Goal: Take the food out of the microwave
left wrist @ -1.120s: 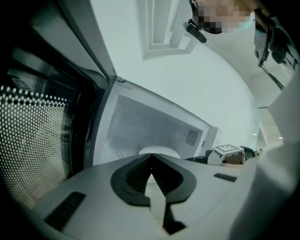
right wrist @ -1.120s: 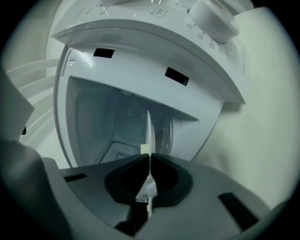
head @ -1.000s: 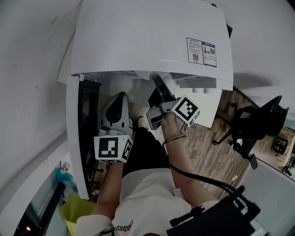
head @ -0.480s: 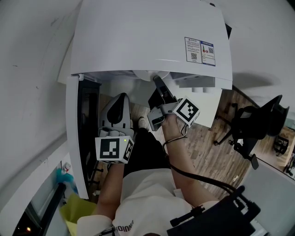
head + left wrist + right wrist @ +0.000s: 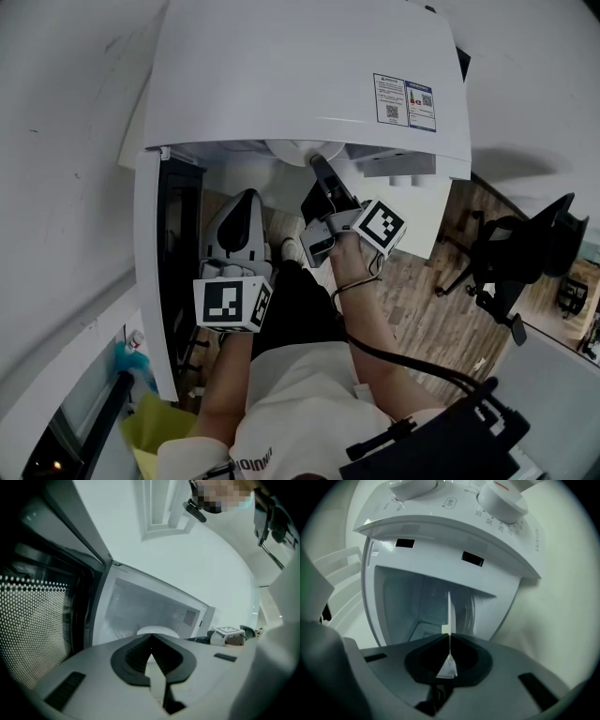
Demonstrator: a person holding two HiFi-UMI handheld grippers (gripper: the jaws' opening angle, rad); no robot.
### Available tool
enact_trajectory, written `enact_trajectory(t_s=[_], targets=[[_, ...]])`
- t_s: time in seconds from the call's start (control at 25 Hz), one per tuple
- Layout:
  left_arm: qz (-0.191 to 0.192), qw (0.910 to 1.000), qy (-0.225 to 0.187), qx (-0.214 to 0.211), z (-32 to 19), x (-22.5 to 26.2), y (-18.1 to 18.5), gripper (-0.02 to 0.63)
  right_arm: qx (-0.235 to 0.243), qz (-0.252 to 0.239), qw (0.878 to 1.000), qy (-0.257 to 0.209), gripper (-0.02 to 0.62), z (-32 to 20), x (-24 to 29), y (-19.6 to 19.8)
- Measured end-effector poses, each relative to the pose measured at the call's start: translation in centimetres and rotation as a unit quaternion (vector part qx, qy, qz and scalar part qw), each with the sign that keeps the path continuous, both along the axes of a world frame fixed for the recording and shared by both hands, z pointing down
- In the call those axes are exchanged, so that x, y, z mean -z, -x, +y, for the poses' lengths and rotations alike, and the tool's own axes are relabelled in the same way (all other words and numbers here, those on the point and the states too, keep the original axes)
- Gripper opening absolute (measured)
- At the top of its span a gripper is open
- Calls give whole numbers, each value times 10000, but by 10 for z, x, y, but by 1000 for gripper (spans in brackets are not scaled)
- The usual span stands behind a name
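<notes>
The white microwave (image 5: 300, 75) stands with its door (image 5: 150, 281) swung open to the left. A white plate (image 5: 157, 630) lies inside the cavity; no food on it can be made out. My right gripper (image 5: 315, 161) reaches into the opening and is shut on the plate's rim (image 5: 295, 150). In the right gripper view the rim (image 5: 449, 606) shows as a thin white edge clamped between the jaws of the right gripper (image 5: 449, 637). My left gripper (image 5: 247, 195) hovers in front of the opening near the door, and its jaws are shut and empty (image 5: 151, 637).
The door's mesh window (image 5: 33, 620) is close on the left of the left gripper. Control knobs (image 5: 501, 496) sit beside the cavity. A black office chair (image 5: 511, 253) stands on the wooden floor (image 5: 422, 309) to the right. Yellow and blue items (image 5: 141, 412) lie at the lower left.
</notes>
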State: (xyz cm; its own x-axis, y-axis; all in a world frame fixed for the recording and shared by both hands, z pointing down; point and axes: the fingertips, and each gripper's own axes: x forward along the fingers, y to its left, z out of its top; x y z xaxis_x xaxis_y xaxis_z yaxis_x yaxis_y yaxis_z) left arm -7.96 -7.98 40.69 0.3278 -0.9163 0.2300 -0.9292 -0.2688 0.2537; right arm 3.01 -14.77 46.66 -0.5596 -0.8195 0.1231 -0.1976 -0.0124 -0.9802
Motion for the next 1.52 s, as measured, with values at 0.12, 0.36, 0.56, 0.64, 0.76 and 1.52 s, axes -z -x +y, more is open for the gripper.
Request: enact_trajectory(t_s=[0.12,0.36,0.56,0.64,0.76,1.52], targets=[[-3,10000,2,30,2,1,1,14,35,-3,10000,-8,29,2,1,1],[-11,10000,-10,50,6,5,1,14,76,-46,9999,-56,29,6,7,1],[-7,10000,-41,50,9,6,1,14,125,-73,9998,-97,29,10,10,2],[-20,10000,-43,41,10,7,1,14,142,-88,9998,-104,29,11,11,1],[-29,10000,-48,37,11,8,0,14,168,-109,9997,-117,29,14,12,1],[-95,9999,-109,58,20,14,0,14,384,-345,9986,-76,29,37,14,5]])
